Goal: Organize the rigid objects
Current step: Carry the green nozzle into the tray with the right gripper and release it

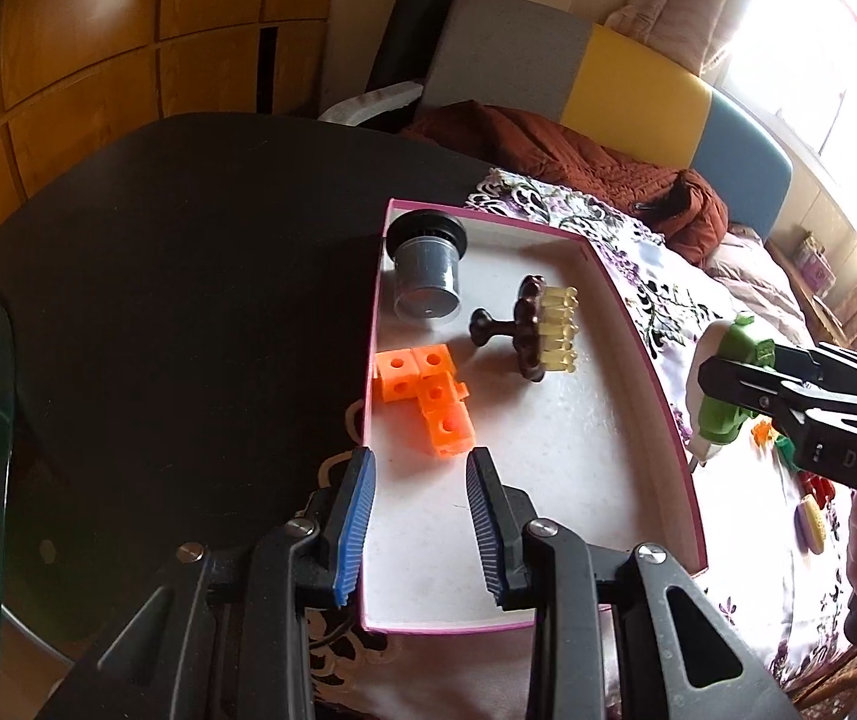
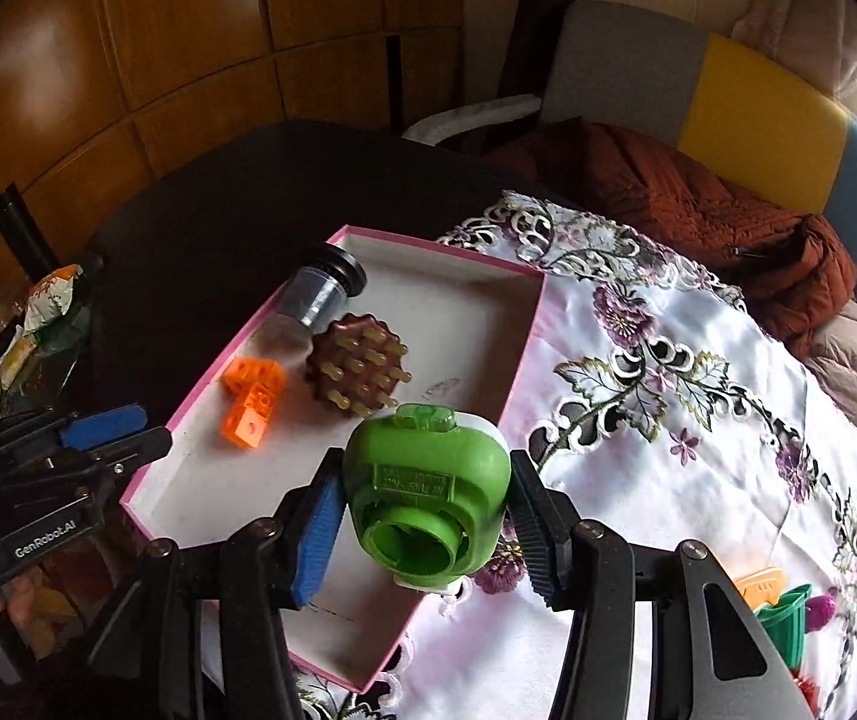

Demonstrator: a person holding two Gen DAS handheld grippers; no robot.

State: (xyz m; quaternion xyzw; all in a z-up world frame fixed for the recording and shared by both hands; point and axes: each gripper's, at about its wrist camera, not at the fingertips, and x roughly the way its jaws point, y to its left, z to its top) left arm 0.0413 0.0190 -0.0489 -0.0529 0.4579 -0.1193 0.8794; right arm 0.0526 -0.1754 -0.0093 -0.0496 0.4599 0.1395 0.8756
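Note:
A shallow pink-rimmed box (image 1: 650,354) (image 2: 524,348) lies on the table and holds a dark jar with a black lid (image 1: 428,270) (image 2: 323,291), a brown massage brush (image 1: 539,330) (image 2: 359,372) and orange linked cubes (image 1: 428,393) (image 2: 251,399). My left gripper (image 1: 422,516) is open and empty over the box's near left corner, just short of the cubes; it also shows in the right wrist view (image 2: 110,438). My right gripper (image 2: 425,528) is shut on a green and white plastic device (image 2: 428,480) (image 1: 728,384), held above the box's right edge.
A white cloth with purple flowers (image 2: 668,390) covers the right side of the dark round table (image 1: 188,270). Small coloured toys (image 2: 782,606) lie on the cloth at the right. A glass side table with packets (image 2: 38,324) stands at the left. A sofa with a rust jacket (image 1: 578,162) is behind.

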